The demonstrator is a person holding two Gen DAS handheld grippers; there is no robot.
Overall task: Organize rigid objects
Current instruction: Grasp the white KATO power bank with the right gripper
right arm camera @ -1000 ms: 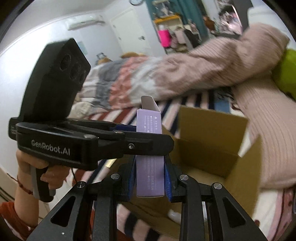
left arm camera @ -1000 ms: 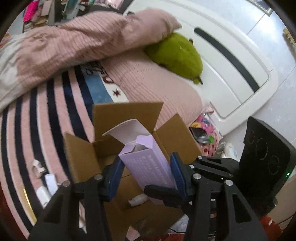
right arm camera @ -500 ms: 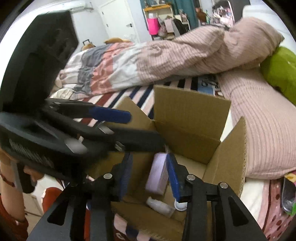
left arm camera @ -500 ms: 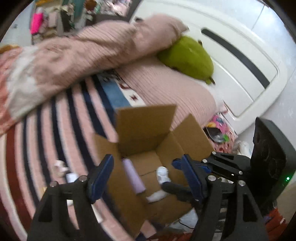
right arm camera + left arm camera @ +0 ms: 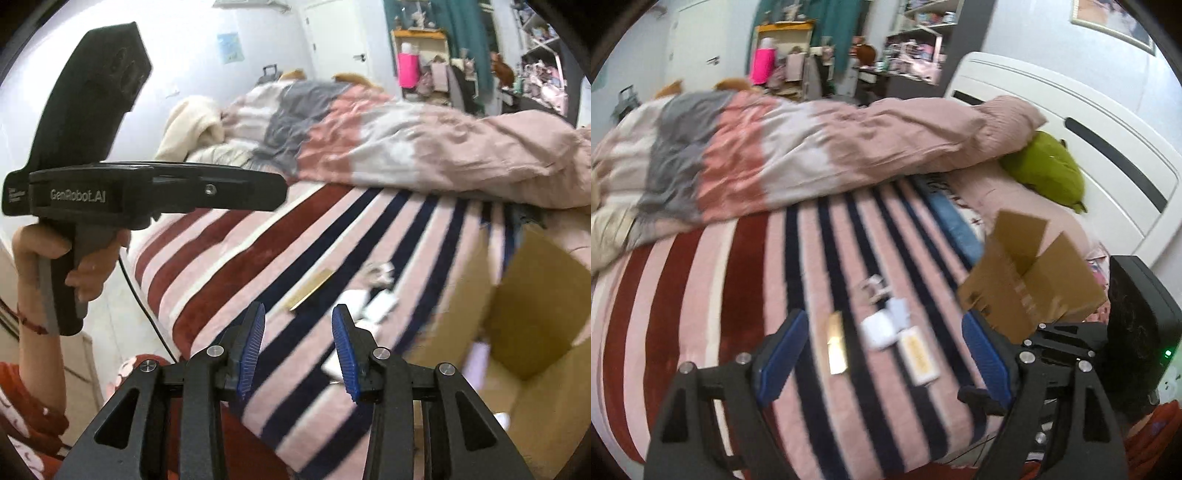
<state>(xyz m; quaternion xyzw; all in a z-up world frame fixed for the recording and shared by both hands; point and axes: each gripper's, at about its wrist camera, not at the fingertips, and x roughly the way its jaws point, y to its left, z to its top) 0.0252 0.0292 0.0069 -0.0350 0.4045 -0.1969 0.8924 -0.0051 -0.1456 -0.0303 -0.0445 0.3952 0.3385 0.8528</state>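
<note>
An open cardboard box (image 5: pixel 1030 284) stands on the striped bed at the right; it also shows in the right wrist view (image 5: pixel 535 325), with the lilac carton (image 5: pixel 474 360) inside. Loose items lie on the blanket: a gold flat box (image 5: pixel 836 343), a white case (image 5: pixel 879 332), a yellow-labelled packet (image 5: pixel 919 356) and a small clear piece (image 5: pixel 873 290). My left gripper (image 5: pixel 882 362) is open and empty above these items. My right gripper (image 5: pixel 297 349) is open and empty, left of the box. The gold box (image 5: pixel 312 290) lies beyond it.
A crumpled pink and grey duvet (image 5: pixel 798 151) lies across the far side of the bed. A green plush (image 5: pixel 1049 171) rests by the white headboard (image 5: pixel 1071 122). The left gripper's body (image 5: pixel 110 184) and the hand holding it fill the left of the right wrist view.
Both grippers let go of the lilac carton, which now sits in the box. Both have opened and swung left, away from the box toward the loose items on the blanket.
</note>
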